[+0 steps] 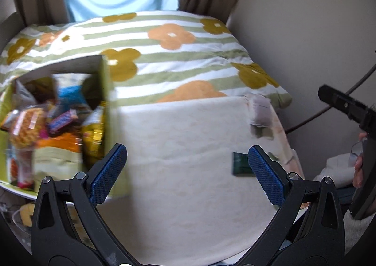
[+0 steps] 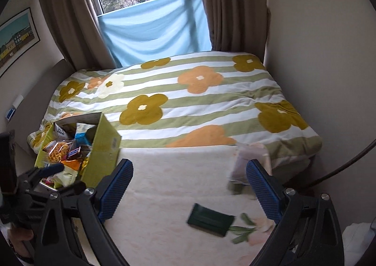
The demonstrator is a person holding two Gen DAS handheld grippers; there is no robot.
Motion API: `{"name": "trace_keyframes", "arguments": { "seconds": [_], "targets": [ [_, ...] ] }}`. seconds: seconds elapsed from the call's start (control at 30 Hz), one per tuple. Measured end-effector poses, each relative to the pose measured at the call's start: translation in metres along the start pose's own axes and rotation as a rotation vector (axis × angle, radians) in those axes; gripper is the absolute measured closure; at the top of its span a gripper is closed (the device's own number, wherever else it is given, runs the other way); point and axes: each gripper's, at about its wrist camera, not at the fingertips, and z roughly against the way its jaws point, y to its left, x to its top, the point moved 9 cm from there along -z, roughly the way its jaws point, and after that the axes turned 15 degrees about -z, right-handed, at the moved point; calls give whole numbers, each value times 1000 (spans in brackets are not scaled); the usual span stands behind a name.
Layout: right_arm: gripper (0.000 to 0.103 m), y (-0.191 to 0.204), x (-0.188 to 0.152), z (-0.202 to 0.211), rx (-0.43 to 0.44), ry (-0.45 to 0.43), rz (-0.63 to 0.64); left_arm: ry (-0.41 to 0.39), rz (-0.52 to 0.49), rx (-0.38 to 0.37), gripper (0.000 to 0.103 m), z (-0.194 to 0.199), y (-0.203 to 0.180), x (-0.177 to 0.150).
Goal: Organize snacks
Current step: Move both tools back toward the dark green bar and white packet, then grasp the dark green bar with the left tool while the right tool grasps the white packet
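Left tongs [image 1: 186, 173]: both blue pads spread wide at the bottom of the left wrist view, nothing between them.
Right tongs [image 2: 189, 192]: spread just as wide, pinching nothing; they fill the bottom of the right wrist view.
Dark green packet [image 2: 210, 222]: one, flat on the cream blanket [image 2: 169, 195], lower right of centre in the right wrist view, just beside my right pad.
Handling, my guess: thin, light, probably a slick wrapper; I would pinch it across the short sides, since the soft blanket gives under it.
Green box [image 2: 103, 146]: one open carton on the bed at the left, crammed with snacks.
Snack bags in box: several, too jumbled and blurred to count; a netted yellow bag [image 2: 57, 150] and an orange pack [image 1: 60, 143] stand out. Crinkly, crushable, I judge.
Pale packet [image 2: 250, 160]: one, blurred, at the blanket's far right edge.
Flowered duvet [image 2: 199, 106]: one, beyond the blanket.
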Motion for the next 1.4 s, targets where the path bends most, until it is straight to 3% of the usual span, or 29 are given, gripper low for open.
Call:
{"name": "trace_keyframes", "arguments": {
  "seconds": [0.2,0.43,0.6,0.73,0.97,1.1,1.17,1.33,1.4],
  "targets": [
    [7,-50,10,-9,-17,20,12,70,-46,-40,1,-51,-74,-1],
    [7,-82,5,-33,-5,72,2,162,-219,-62,1,-103,-125,-14],
    [7,-99,-3,-52,-10,111,-50,228,-414,-111,1,-136,-141,-21],
    [7,-111,-4,-61,-26,118,-101,293,-617,-198,1,-162,-154,-29],
    [7,-129,-2,-73,-76,105,-194,328,-945,-294,1,-183,-174,-41],
    [7,-134,-4,-77,-96,102,-241,363,-1042,-332,16,-194,-179,-50],
    [7,-136,-6,-79,-105,101,-259,386,-1063,-381,18,-200,-183,-55],
    [7,-137,-12,-85,-114,114,-288,353,-1132,-428,19,-197,-191,-55],
    [7,-138,-13,-88,-119,118,-293,333,-1160,-413,30,-195,-191,-57]
  ]
}}
